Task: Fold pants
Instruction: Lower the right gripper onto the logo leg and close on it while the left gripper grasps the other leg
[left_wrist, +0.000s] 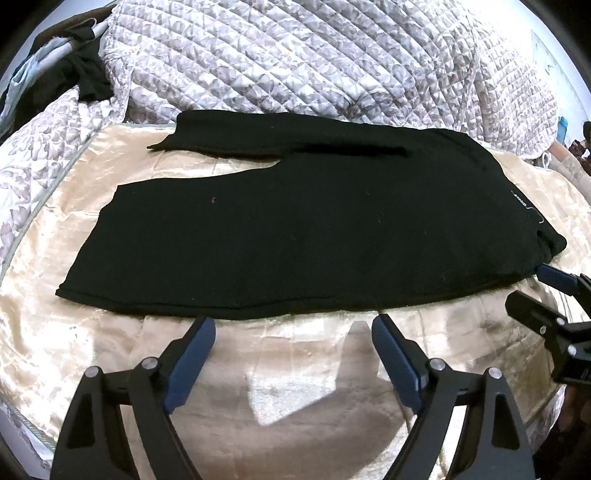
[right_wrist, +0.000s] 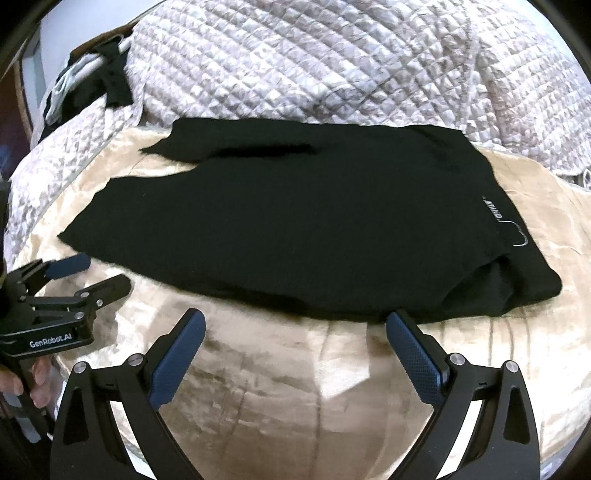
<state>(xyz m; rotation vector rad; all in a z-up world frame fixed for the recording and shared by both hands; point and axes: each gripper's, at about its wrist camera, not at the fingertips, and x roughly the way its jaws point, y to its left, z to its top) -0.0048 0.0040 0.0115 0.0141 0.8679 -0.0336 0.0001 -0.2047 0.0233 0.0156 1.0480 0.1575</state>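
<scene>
My left claw (left_wrist: 291, 325) is wide apart and holds nothing. My right claw (right_wrist: 295, 321) is wide apart too, with nothing in it. Both hang low over the shiny cream blanket (left_wrist: 258, 387). Just past the tips of both claws lie the black pants (left_wrist: 295, 221), spread flat on that blanket. The legs point away to my left claw's side, and the waist sits by my right claw. Beyond the pants is a puffy quilt (left_wrist: 295, 55), all bunched up.
</scene>
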